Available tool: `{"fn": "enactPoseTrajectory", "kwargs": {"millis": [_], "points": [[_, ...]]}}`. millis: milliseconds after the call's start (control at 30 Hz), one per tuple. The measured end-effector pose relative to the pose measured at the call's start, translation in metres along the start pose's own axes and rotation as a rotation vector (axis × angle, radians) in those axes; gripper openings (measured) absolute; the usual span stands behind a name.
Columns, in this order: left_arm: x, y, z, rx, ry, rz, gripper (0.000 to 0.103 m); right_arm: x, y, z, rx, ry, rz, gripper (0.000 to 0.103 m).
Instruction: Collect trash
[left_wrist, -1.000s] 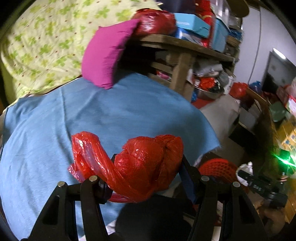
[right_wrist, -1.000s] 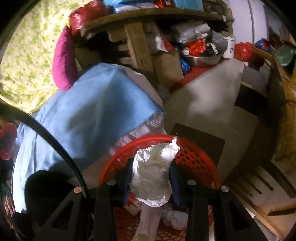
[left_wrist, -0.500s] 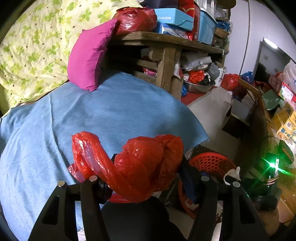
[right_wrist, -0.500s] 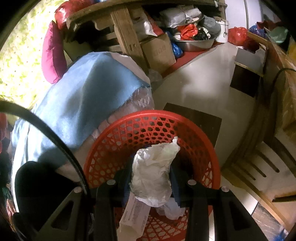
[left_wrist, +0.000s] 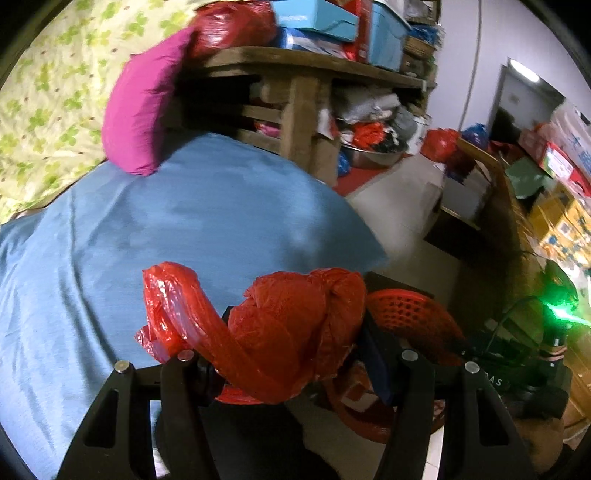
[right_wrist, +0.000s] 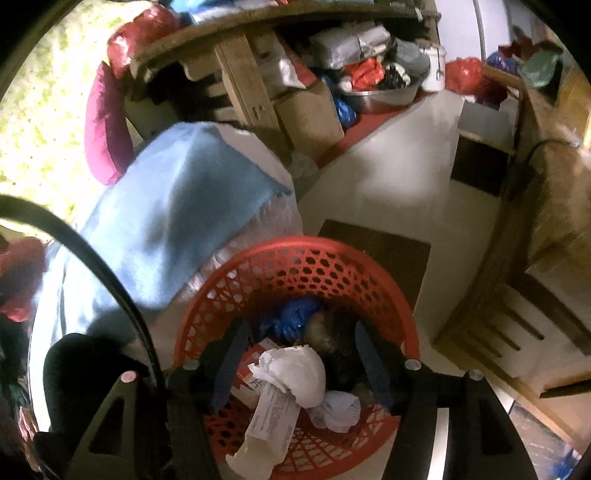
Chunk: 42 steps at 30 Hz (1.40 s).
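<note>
My left gripper (left_wrist: 295, 332) is shut on a crumpled red plastic bag (left_wrist: 280, 328) and holds it above the edge of the blue bedcover (left_wrist: 166, 240). The red mesh basket (left_wrist: 406, 314) stands on the floor just to its right. In the right wrist view my right gripper (right_wrist: 301, 350) is open directly over the red basket (right_wrist: 295, 266). A crumpled white paper wad (right_wrist: 295, 373) lies in the basket between the fingers, with a long receipt (right_wrist: 269, 417), a blue bag (right_wrist: 291, 317) and other scraps.
A pink pillow (left_wrist: 144, 110) and a green flowered sheet (left_wrist: 48, 92) lie at the bed's head. A wooden shelf unit (left_wrist: 303, 103) packed with boxes and bags stands behind. A dark mat (right_wrist: 380, 247) lies on the pale floor. A wooden cabinet (right_wrist: 546, 221) is at right.
My right gripper has opened and the white paper wad has dropped into the red basket. My left gripper has swung right toward the basket, still holding the red bag.
</note>
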<state>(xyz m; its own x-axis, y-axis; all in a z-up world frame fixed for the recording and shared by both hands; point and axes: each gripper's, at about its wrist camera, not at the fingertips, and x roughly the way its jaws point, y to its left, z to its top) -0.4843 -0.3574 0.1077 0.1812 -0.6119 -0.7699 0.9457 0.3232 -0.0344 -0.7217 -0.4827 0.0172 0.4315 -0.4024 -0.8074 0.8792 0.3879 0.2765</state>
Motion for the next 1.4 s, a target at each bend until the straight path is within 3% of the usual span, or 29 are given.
{"fn": "enactPoseTrajectory", "kwargs": {"millis": [300, 667, 733, 833, 1067, 1233, 1400], "points": [[0.049, -0.068, -0.003, 0.107, 0.135, -0.087, 0.065, -0.052, -0.014, 0.005, 0.032, -0.140, 0.005, 0.065], [0.083, -0.083, -0.016, 0.144, 0.260, -0.112, 0.072, -0.084, -0.035, 0.007, 0.057, -0.220, -0.032, 0.065], [0.083, -0.083, -0.017, 0.147, 0.268, -0.113, 0.080, -0.084, -0.035, 0.006, 0.050, -0.218, -0.035, 0.065], [0.080, -0.083, -0.016, 0.129, 0.257, -0.125, 0.089, -0.086, -0.035, 0.006, 0.049, -0.218, -0.033, 0.065], [0.056, -0.069, -0.008, 0.096, 0.174, -0.180, 0.089, -0.091, -0.027, 0.006, 0.030, -0.234, -0.031, 0.065], [0.016, -0.049, -0.002, 0.082, 0.029, -0.107, 0.089, -0.090, -0.007, 0.002, -0.016, -0.225, -0.007, 0.065], [-0.003, -0.032, -0.007, 0.042, 0.019, -0.125, 0.089, -0.091, 0.014, -0.013, -0.063, -0.199, 0.010, 0.065]]}}
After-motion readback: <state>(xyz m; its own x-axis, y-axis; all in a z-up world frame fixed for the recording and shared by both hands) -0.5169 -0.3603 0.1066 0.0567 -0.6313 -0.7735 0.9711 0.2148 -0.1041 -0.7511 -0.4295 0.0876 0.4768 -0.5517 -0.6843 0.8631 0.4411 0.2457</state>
